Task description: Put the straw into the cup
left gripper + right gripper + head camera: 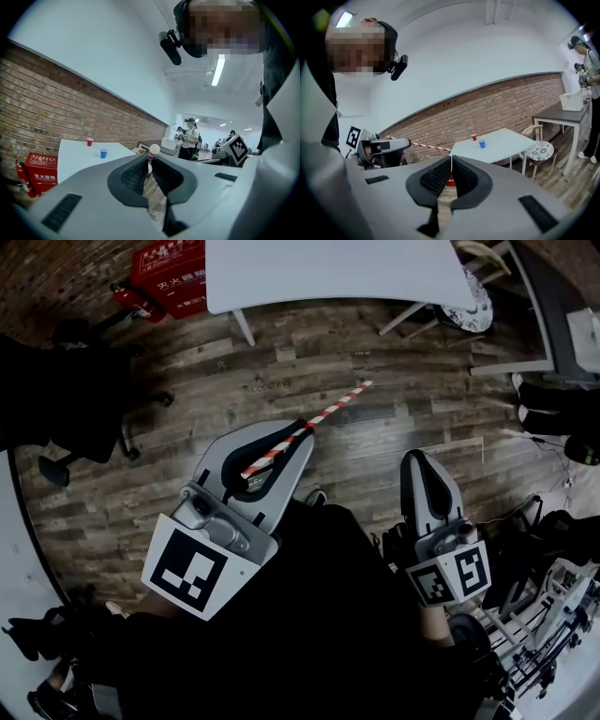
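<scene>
A red-and-white striped straw (309, 426) sticks out forward from my left gripper (302, 434), which is shut on its lower end above the wooden floor. In the left gripper view the straw's round tip (153, 149) shows between the pads of the left gripper (151, 158). A red cup (90, 141) and a blue cup (103, 153) stand far off on a white table (75, 157). My right gripper (416, 458) is shut, with nothing between its pads. In the right gripper view, past the right gripper (451, 160), I see the straw (423, 146), the red cup (474, 137) and the blue cup (482, 144).
The white table (328, 268) lies ahead, with a red fire-equipment box (169, 273) to its left and a chair with a patterned cushion (466, 306) to its right. A black office chair (84, 399) stands at the left. People (191, 138) stand in the far room.
</scene>
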### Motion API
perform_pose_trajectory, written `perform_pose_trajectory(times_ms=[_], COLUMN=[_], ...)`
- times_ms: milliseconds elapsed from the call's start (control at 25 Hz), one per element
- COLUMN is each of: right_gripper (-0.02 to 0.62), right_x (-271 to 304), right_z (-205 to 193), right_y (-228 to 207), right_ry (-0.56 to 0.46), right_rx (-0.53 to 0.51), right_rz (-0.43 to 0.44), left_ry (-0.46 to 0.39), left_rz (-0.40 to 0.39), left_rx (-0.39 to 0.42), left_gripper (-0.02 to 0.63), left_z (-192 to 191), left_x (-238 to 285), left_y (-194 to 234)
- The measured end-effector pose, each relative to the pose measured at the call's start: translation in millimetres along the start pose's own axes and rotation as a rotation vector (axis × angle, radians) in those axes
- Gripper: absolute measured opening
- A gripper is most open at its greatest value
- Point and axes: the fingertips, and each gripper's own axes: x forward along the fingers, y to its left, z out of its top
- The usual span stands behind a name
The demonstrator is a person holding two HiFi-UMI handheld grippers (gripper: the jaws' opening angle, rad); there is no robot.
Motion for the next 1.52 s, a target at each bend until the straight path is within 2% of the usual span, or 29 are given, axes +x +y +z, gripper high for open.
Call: perform_pose_trajectory(times_ms=[400,640,840,1000,1280,1520], right_gripper=[0.028,0.028,0.028,0.028,0.028,0.028], right_x=[53,69,86,103,127,142], right_z=[19,22,35,59,110,136], right_y=[-2,-24,-49,-79,-157,-218], right_ry=[0.011,0.021,0.008,0.0,-0.006,0.009], right_rx=[-0.006,0.006,0.009,0.002,0.005,0.018], right_rz=[-0.049,-0.041,0.004,0.063,0.133,0.186], left_ry=[0.005,0.007,0.0,-0.011,-0.025,-0.016], left_rz=[-0.02,-0.015,0.026,0.069,0.132,0.174], left_rx=[-0.022,-0.026,-0.015,0.002,0.032,0.038], left_gripper=[0.038,0.038,0.038,0.038,0.038,0.038], left_z=[19,19,24,37,64,73], left_x=[25,53,77,112,198,263], left_y=[65,73,74,70,56,42])
